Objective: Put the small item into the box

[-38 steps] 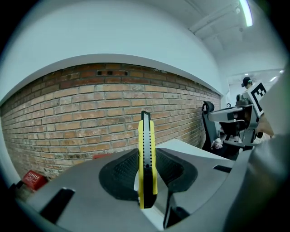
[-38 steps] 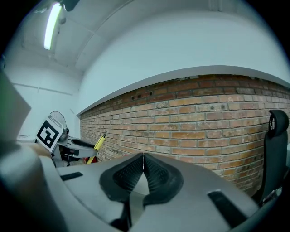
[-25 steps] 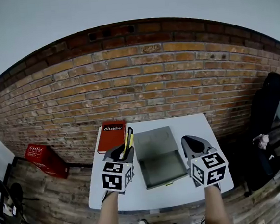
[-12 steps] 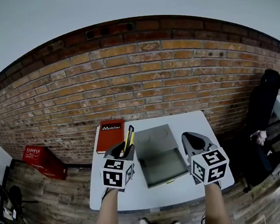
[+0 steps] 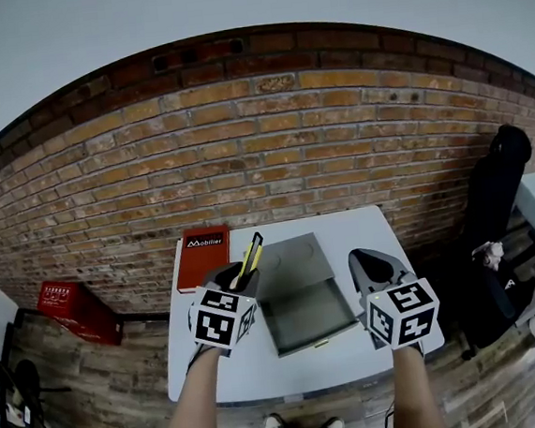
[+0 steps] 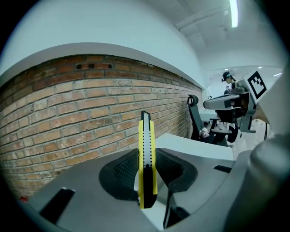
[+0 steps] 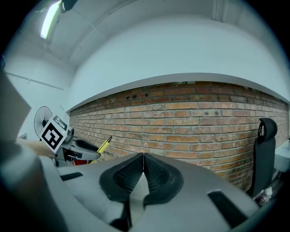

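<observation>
**Head view: cutter held left of the box**

We see the left gripper [image 5: 237,279] clamped on the yellow cutter [image 5: 250,255]. In the left gripper view, its pads press the cutter's flat sides and it stands on edge between them, its tip reaching past the jaws toward the brick wall [image 5: 271,151]. The cutter hangs over the table [image 5: 264,373] just left of the grey box [image 5: 299,299] – not inside it. The right gripper [image 5: 367,266] hovers at the box's right side, its jaws pressed together on nothing. A red book [image 5: 203,258] lies behind the left gripper.

Head looks down; gripper views (2) face brick wall [image 5: 271,151].
</observation>
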The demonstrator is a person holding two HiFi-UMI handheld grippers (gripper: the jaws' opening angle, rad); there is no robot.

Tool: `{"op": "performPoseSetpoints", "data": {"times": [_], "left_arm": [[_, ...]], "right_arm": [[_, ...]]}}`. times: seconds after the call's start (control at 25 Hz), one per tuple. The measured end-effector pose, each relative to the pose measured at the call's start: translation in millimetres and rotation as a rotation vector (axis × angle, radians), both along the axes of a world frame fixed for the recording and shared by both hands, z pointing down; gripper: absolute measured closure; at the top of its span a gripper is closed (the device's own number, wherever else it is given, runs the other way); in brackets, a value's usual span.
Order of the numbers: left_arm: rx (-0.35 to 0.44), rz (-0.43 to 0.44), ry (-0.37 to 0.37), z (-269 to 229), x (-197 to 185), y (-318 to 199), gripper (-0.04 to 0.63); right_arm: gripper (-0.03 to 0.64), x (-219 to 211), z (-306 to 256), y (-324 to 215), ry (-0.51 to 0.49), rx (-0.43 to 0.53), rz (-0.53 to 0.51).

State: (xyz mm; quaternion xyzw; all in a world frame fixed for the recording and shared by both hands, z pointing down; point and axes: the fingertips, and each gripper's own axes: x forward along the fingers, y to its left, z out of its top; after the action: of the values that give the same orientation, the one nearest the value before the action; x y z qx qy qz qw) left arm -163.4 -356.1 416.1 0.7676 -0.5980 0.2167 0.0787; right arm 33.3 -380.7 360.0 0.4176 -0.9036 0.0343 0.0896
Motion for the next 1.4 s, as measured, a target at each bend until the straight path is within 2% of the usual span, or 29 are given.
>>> {"op": "performPoseSetpoints", "data": {"times": [0.56, 0.88, 1.12, 1.4], "left_arm": [[-0.125, 0.181, -0.051, 29, 41, -21, 0.466], [-0.213, 0.301, -0.138, 57, 71, -26, 0.466], [-0.289, 0.363, -0.128, 80, 88, -26, 0.466], [-0.362, 0.426, -0.192, 104, 100, -25, 0.465]], "right_arm": [[0.597, 20, 7, 0, 0.004, -0.009, 0.049], [0.597, 26, 7, 2, 0.027, 0.01, 0.065], [0.597, 33, 8, 4, 0.027, 0.007, 0.08], [0.597, 40, 10, 7, 0.032, 0.004, 0.093]]}}
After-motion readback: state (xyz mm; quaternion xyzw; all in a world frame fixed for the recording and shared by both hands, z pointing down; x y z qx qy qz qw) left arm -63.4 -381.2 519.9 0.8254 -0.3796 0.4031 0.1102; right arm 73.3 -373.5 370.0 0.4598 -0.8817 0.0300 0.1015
